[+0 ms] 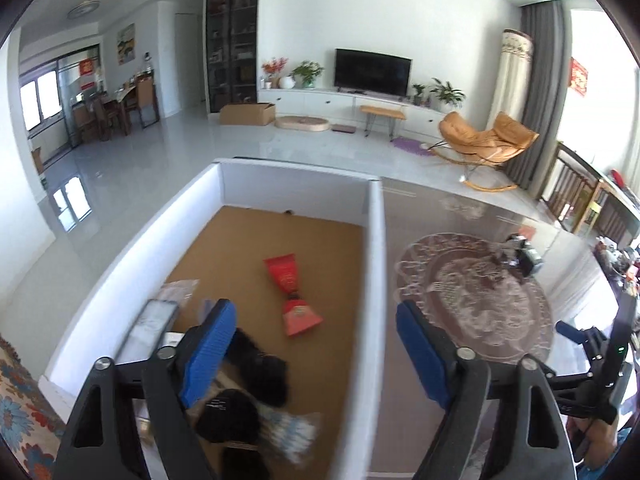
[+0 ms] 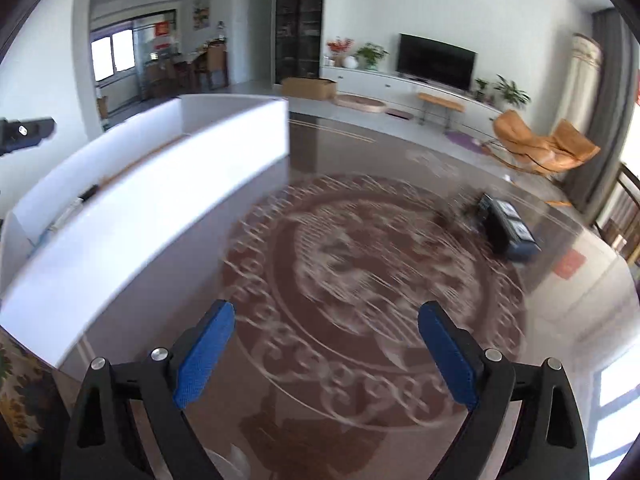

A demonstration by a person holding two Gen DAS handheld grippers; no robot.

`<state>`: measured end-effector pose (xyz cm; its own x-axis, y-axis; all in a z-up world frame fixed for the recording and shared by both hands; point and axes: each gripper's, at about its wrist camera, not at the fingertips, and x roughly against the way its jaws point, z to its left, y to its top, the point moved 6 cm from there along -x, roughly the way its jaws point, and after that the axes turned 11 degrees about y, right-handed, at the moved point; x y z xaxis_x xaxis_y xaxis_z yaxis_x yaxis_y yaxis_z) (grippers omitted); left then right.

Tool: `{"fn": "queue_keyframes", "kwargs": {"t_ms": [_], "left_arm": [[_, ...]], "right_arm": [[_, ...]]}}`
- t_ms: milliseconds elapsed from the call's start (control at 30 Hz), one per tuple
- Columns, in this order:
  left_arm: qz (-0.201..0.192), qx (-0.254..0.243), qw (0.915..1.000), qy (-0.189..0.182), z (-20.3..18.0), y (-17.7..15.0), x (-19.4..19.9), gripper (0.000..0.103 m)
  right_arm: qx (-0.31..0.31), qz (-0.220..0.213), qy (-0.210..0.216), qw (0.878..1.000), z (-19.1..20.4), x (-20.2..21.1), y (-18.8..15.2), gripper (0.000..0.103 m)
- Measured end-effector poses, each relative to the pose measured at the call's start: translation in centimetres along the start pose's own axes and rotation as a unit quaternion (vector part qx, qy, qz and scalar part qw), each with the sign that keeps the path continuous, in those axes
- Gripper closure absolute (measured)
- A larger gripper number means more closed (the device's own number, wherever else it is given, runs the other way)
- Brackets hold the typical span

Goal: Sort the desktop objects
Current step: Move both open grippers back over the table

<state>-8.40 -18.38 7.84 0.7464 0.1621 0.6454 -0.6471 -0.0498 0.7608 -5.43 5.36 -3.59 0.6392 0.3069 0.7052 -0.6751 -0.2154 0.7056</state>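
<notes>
Hovering above a white-walled tray with a brown cork-like floor [image 1: 372, 240], the left gripper [image 1: 316, 348] has its blue-padded fingers spread wide and holds nothing. Inside the tray, from left to right, lie a clear plastic packet [image 1: 178, 290], a flat white-framed card [image 1: 150, 326], a black furry item [image 1: 260, 364], a dark round pouch [image 1: 228, 416], a blurred blue-and-white striped bundle [image 1: 292, 432] and a red bow-shaped paper packet [image 1: 294, 294]. To the right of the tray wall stretches a glossy brown tabletop with a round pale ornamental pattern [image 1: 472, 300]. At its far right edge sits a small dark box with blue sides [image 2: 508, 226], the one piece that appears unsorted, with a dark tangle just beside it, too blurred to identify. The right gripper [image 2: 326, 354] hangs over the pattern, well apart from the box, its fingers also spread and empty.

Likely risks: the right-wrist view is streaked with motion blur, so a fast reach could overshoot and push the box along the slick surface toward the table edge. The tangle beside it might snag a finger. The left gripper sits close above the tray's clutter and right wall, and a careless dip could knock either.
</notes>
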Motion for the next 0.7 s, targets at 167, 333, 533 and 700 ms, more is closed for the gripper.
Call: {"fn": "queue_keyframes", "kwargs": {"t_ms": [167,333,533,700], "left_arm": [[-0.023,-0.054,0.9954,-0.076,-10.9,-0.4,2.3,0.002],[0.023,-0.093,0.9895,-0.108,-19.4,-4.1,-1.1,0.001],[0.069,-0.107,0.9857,-0.110,-24.6,-9.0,-5.7,0.001],[0.096,-0.087,0.9855,-0.109,-26.0,-10.6,-8.9,0.001]], "right_arm": [[-0.065,0.024,-0.079,0.995,-9.8,2.2,-6.2,0.009],[-0.142,0.014,-0.095,0.985,-14.6,4.1,-8.7,0.009],[-0.187,0.014,-0.091,0.978,-16.1,4.1,-10.3,0.009],[-0.209,0.023,-0.094,0.973,-16.3,3.7,-11.1,0.008]]}}
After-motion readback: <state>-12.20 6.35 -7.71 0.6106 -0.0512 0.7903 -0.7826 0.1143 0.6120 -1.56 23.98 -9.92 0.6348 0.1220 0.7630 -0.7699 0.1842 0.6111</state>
